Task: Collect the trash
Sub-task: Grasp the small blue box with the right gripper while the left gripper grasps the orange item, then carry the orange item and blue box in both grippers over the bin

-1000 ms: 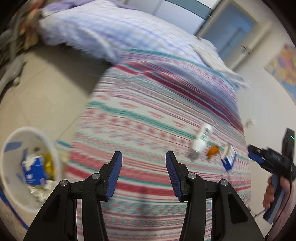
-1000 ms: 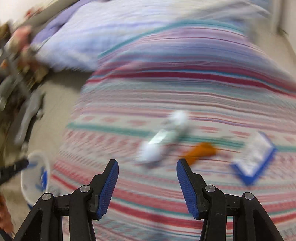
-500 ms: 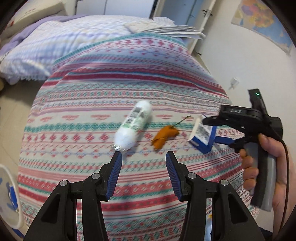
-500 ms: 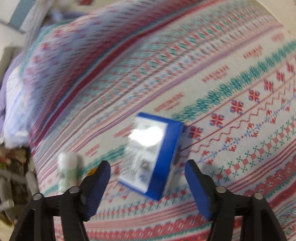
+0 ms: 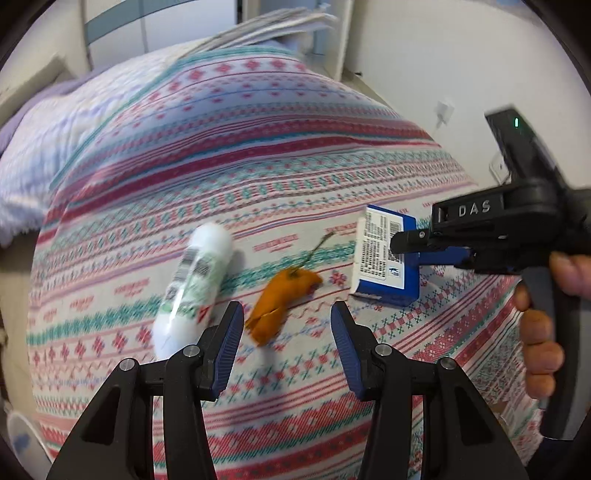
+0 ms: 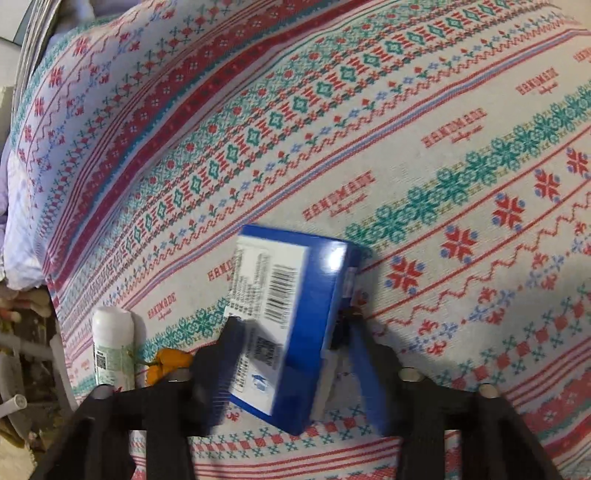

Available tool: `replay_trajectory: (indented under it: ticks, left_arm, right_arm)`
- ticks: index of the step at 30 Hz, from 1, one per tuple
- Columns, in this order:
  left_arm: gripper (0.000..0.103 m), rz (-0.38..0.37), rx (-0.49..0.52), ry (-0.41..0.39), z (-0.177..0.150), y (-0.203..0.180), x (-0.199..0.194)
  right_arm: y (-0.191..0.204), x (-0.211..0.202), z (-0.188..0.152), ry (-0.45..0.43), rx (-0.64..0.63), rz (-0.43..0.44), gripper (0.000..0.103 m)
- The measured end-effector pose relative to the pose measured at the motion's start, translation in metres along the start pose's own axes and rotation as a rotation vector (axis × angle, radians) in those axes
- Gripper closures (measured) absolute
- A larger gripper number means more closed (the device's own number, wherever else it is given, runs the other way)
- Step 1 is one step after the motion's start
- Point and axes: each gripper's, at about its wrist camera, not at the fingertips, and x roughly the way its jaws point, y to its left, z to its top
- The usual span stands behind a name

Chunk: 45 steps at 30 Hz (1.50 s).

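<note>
A blue and white carton [image 6: 291, 321] lies on the patterned bedspread [image 6: 406, 155]. My right gripper [image 6: 295, 354] has its blurred fingers around the carton's near end, closing on it; it also shows in the left wrist view [image 5: 424, 245] at the carton [image 5: 384, 254]. My left gripper [image 5: 286, 339] is open and empty, low over an orange peel [image 5: 280, 299]. A white bottle [image 5: 194, 284] lies left of the peel; both show in the right wrist view, bottle [image 6: 110, 343], peel [image 6: 166, 363].
A lilac quilt [image 5: 40, 147] covers the bed's far left part. A stack of papers [image 5: 273, 22] lies at the far end. A white wall with a socket [image 5: 443, 110] stands on the right. The white bin's rim [image 5: 22, 443] shows at bottom left.
My left gripper has moved in low over the peel and bottle. My right gripper has come down onto the blue carton and its fingers have narrowed around it.
</note>
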Motion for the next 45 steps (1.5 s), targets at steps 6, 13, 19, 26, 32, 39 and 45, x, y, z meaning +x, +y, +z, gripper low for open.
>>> replay_trajectory:
  ticks: [6, 13, 19, 26, 32, 39, 45]
  left_arm:
    - [0.051, 0.064, 0.074, 0.024, 0.007, -0.018, 0.025]
    - [0.062, 0.102, 0.043, 0.030, 0.007, -0.006, 0.044]
    - [0.088, 0.040, -0.021, 0.025, 0.003, 0.014, 0.038]
    - [0.089, -0.052, -0.075, -0.005, 0.001, 0.034, 0.008]
    - [0.089, -0.070, -0.066, -0.030, -0.002, 0.036, -0.022]
    - [0.090, -0.061, -0.080, -0.038, -0.012, 0.060, -0.050]
    - [0.089, -0.069, -0.102, -0.067, -0.019, 0.079, -0.083]
  right_arm:
    - [-0.010, -0.011, 0.006, 0.001, -0.028, 0.021, 0.069]
    - [-0.042, -0.017, 0.013, 0.020, 0.023, 0.074, 0.032]
    - [-0.042, -0.020, 0.013, 0.001, 0.007, 0.046, 0.029]
    - [-0.024, -0.013, 0.007, -0.012, -0.008, 0.020, 0.020]
    - [-0.007, -0.006, 0.002, -0.022, -0.060, -0.052, 0.020]
    - [0.025, 0.008, -0.011, -0.029, -0.107, -0.120, 0.022]
    - [0.027, 0.009, -0.011, -0.020, -0.097, -0.114, 0.036]
